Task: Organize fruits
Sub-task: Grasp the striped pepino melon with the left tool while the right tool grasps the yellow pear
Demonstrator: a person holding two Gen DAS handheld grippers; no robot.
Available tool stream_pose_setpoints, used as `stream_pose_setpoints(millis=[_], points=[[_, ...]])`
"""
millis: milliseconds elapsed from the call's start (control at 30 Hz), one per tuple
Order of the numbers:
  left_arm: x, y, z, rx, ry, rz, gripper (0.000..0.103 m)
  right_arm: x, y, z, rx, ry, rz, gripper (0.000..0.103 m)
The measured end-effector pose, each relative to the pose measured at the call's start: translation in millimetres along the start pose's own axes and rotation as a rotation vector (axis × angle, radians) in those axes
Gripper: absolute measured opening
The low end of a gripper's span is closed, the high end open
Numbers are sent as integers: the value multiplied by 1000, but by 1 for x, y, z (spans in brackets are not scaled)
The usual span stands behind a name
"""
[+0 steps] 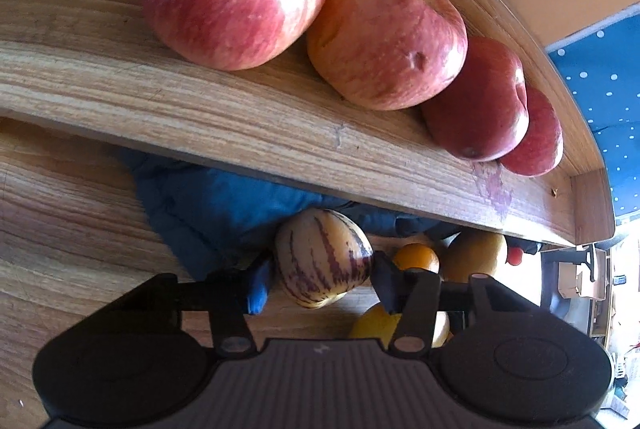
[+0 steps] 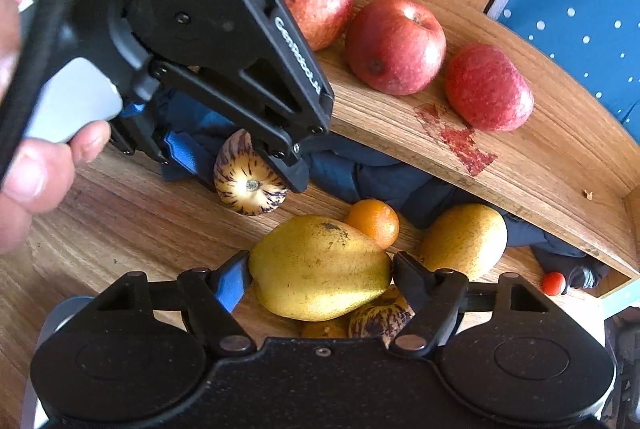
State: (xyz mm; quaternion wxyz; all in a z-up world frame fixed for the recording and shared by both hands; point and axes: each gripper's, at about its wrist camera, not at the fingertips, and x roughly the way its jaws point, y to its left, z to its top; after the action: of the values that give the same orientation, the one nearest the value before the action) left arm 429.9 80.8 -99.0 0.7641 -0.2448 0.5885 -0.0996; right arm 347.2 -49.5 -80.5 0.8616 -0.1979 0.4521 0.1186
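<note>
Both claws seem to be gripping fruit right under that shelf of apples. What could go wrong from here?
1. The left gripper pinches the striped pepino melon just below the shelf edge; lifting straight up might knock it there.
2. The right gripper squeezes a yellow pear; soft fruit could bruise.
3. The orange touches that pear and may roll when it moves.

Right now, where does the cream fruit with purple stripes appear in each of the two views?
Left wrist view: the cream fruit with purple stripes sits low in the centre, between the left gripper fingers.
Right wrist view: it is left of centre, partly behind the left gripper, above the yellow pear.
Shared landmark: the small orange citrus fruit, right of it in both.
</note>
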Motion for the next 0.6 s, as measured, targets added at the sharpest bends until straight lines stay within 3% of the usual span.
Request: stream_pose_setpoints(millis=[600], points=[[-35, -25, -47, 116, -60, 16, 56, -66, 5, -44, 79, -109, -5, 77]])
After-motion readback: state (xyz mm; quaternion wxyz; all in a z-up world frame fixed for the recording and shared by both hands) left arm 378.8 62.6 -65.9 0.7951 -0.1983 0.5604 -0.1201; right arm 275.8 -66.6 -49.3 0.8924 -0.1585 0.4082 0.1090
